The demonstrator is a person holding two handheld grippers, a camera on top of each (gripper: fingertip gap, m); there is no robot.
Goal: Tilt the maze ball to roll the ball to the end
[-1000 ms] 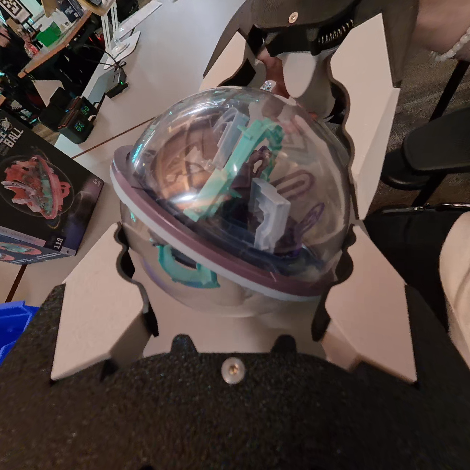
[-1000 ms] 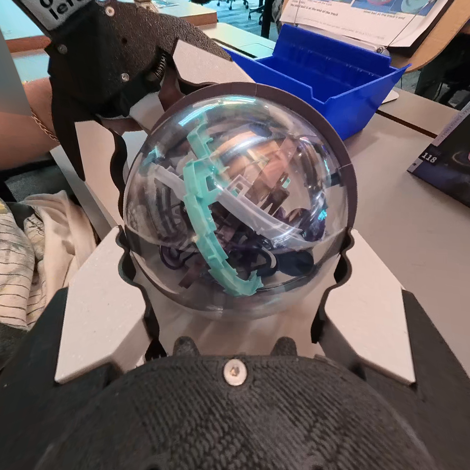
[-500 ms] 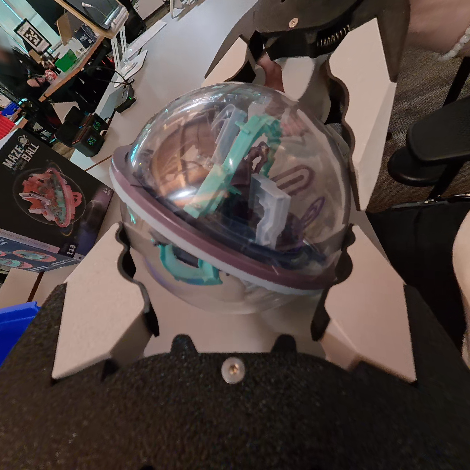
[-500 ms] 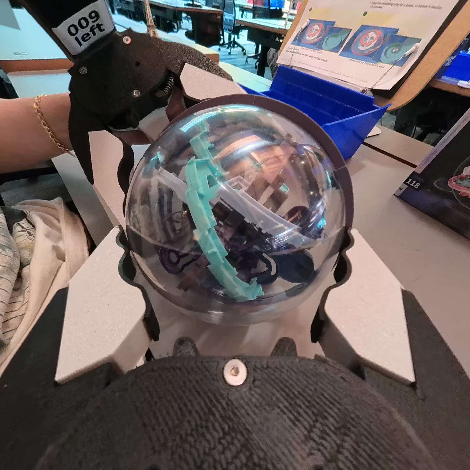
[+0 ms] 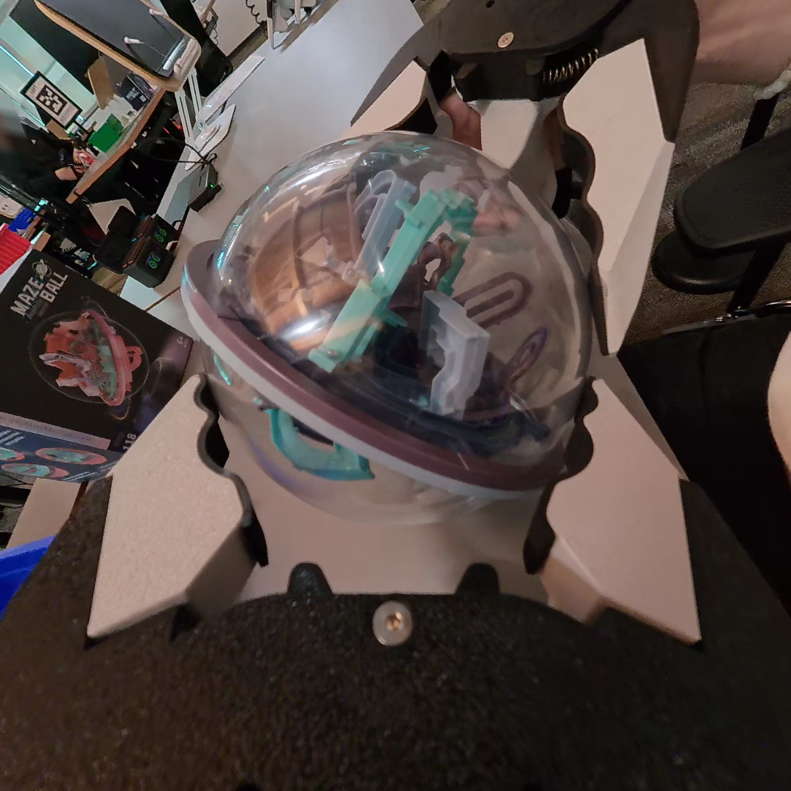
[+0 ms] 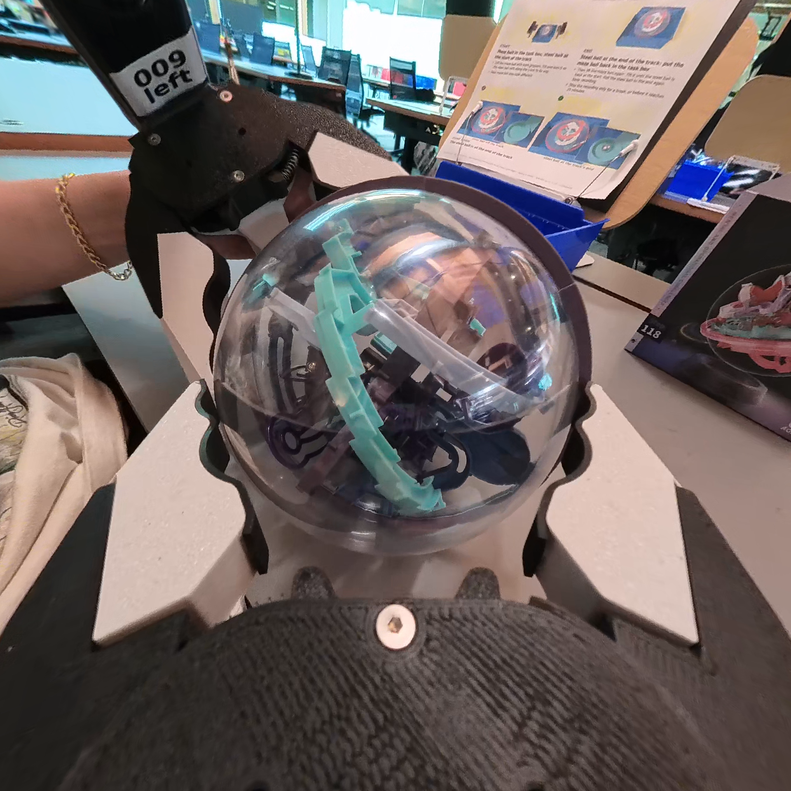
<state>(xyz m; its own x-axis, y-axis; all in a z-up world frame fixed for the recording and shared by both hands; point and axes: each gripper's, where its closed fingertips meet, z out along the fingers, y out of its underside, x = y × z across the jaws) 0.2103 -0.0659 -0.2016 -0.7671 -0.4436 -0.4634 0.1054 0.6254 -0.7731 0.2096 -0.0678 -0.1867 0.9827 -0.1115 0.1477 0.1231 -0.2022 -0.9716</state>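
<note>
My right gripper [image 6: 396,385] has its jaws spread wide and clamped on the maze ball [image 6: 398,368], black scalloped pads [image 6: 214,432] pressed to either side of the clear shell. My left gripper [image 5: 396,376] grips the same ball [image 5: 385,325] from the opposite side in the same way, so the ball hangs between the two above the desk [image 6: 685,449]. In my left view its purple rim [image 5: 342,411] runs tilted, high on the left and low on the right. A small steel ball [image 5: 330,352] sits on the teal track [image 5: 376,291] inside. Beyond lie a dark box [image 6: 727,342], a blue bin [image 6: 535,201] and an instruction sheet [image 6: 578,85].
</note>
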